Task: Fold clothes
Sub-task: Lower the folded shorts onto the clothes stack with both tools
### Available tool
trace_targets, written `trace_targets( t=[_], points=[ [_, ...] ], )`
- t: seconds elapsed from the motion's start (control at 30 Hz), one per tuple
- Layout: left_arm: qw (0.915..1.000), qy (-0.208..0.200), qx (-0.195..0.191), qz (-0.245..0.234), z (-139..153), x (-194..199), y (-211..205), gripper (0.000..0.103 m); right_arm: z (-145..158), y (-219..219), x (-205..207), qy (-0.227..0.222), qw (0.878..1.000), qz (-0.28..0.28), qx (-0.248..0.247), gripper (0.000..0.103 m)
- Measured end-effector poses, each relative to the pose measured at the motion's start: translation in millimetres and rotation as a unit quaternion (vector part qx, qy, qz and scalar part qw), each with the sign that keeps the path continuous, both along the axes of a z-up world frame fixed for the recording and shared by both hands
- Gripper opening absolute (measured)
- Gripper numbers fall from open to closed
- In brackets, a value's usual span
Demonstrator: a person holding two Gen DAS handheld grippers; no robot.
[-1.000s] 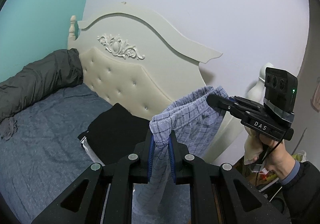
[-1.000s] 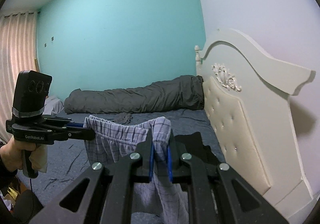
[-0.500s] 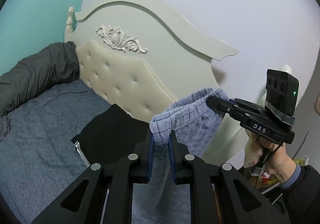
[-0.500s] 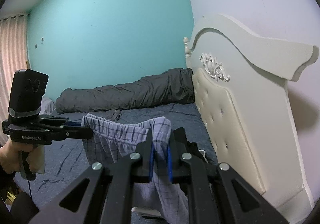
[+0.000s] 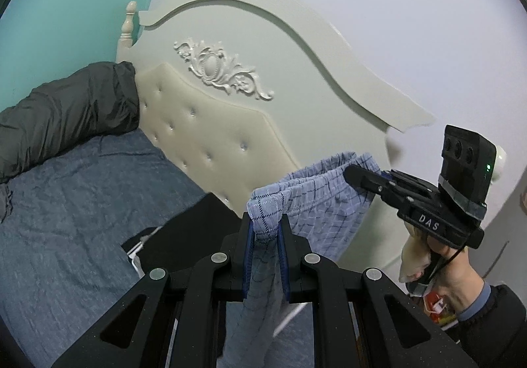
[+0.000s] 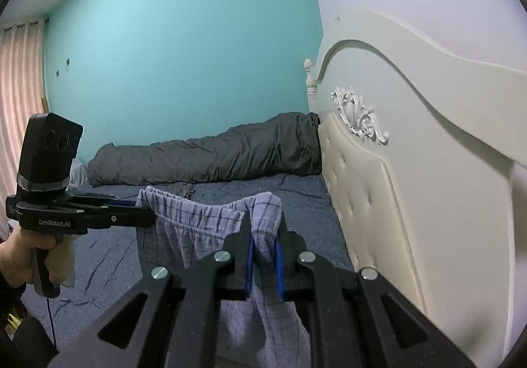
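Both grippers, left (image 5: 266,229) and right (image 6: 263,236), clamp checked shorts (image 5: 316,203) above a blue-sheeted bed (image 5: 66,203), seemingly untouched.

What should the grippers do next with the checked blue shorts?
Probably lower them flat onto the bed. The left gripper and right gripper each pinch the waistband of the shorts, which hang in the air above the blue sheet, unfolded.

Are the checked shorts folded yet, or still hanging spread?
Still unfolded: the checked shorts hang by the waistband, stretched between the left hand-held gripper and right hand-held gripper, above the bed.
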State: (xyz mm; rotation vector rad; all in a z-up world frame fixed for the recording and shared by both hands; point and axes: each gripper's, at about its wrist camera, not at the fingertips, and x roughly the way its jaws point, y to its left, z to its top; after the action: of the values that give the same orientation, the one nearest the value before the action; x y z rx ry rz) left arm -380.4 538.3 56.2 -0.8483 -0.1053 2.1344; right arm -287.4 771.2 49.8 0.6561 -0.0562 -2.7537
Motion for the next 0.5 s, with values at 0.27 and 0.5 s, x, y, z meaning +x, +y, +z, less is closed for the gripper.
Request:
trace_targets(
  t=[0.27, 0.5],
  points=[
    [0.9980, -0.058, -0.013, 0.021, -39, -72, 11, 0.015, -30, 2, -70, -0.048, 0.999, -0.013, 0.009, 0.010],
    [0.9946, -0.088, -0.035, 0.042, -93, -115, 14, 0.015, -72, -5, -132, -0.096, 0.995, -0.026, 0.016, 0.010]
  ],
)
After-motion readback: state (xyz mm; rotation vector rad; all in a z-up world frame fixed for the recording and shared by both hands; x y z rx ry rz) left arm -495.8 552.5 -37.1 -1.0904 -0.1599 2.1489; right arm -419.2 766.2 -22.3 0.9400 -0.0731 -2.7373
